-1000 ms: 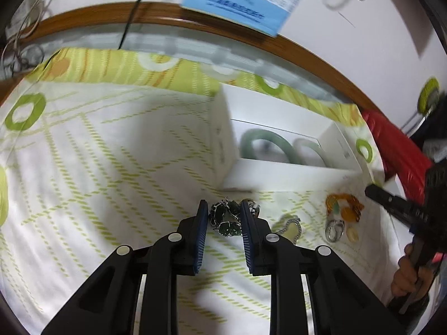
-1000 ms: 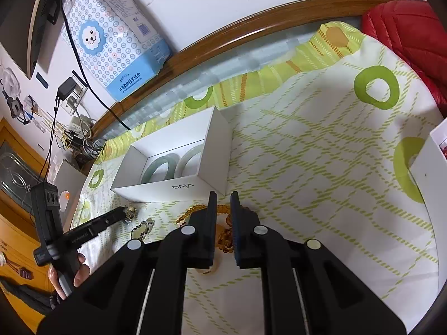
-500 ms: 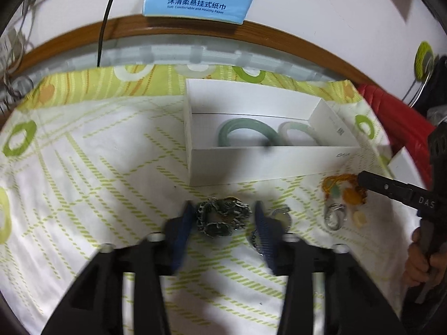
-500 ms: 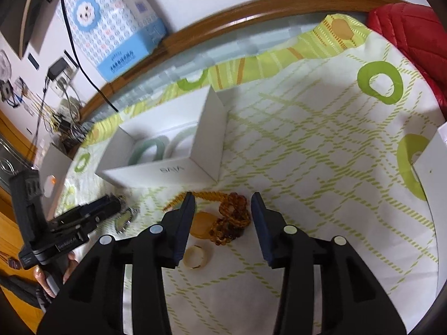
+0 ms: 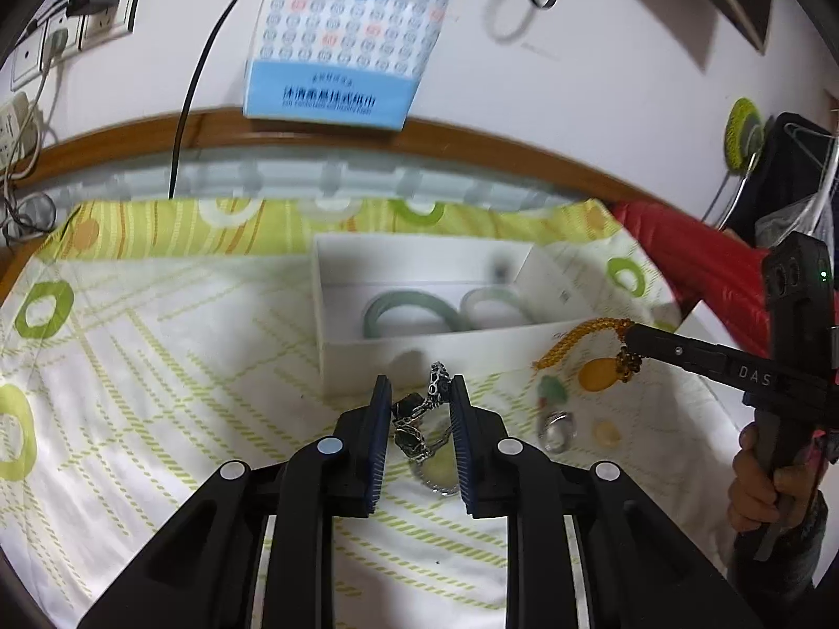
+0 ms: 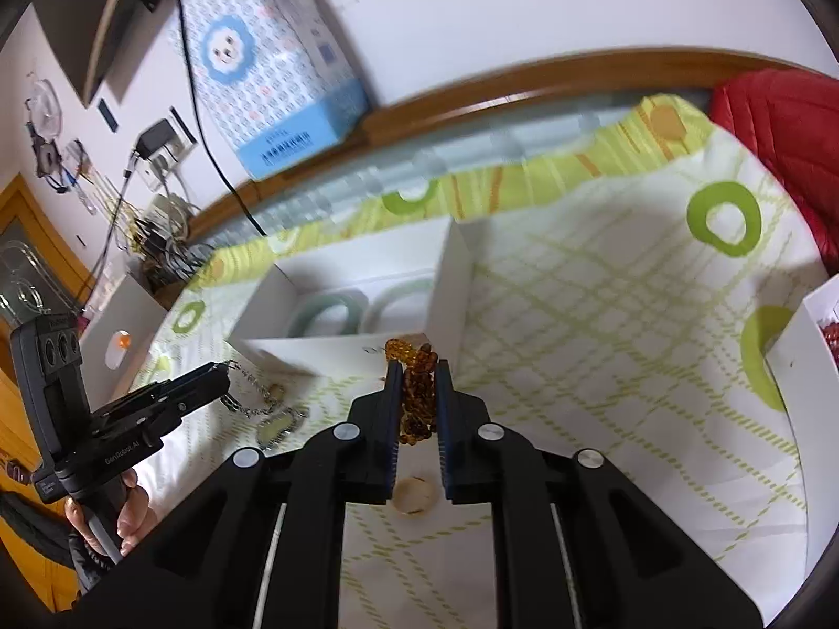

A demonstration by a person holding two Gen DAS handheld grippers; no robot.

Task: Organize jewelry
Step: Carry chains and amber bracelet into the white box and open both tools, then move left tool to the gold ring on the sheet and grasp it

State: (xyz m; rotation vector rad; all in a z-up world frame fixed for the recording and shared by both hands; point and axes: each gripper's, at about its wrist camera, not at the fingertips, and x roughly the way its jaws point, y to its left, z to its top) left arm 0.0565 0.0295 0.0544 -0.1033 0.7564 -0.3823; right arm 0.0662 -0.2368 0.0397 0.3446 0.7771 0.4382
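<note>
Left claw [image 5: 419,393] is clenched on the silver chain [image 5: 419,422]; right claw [image 6: 416,375] is closing on the amber beads [image 6: 417,398]. Both hang above the bed [image 5: 157,367], near the box [image 5: 419,351]. Dangling loops could snag its wall.

Two fisheye wrist views, each mounted behind its own hand-held gripper, looking forward and downward along the fingers, close over the bed. Left hand-held gripper [image 5: 417,403] faces the white box [image 5: 419,351] straight ahead, wall beyond; right hand-held gripper [image 6: 417,393] sees that box [image 6: 314,351] ahead, slightly left. Shared: box, bedspread [image 5: 157,367], tissue pack [image 5: 341,52] on wall. Each view catches the other gripper at its edge.
</note>
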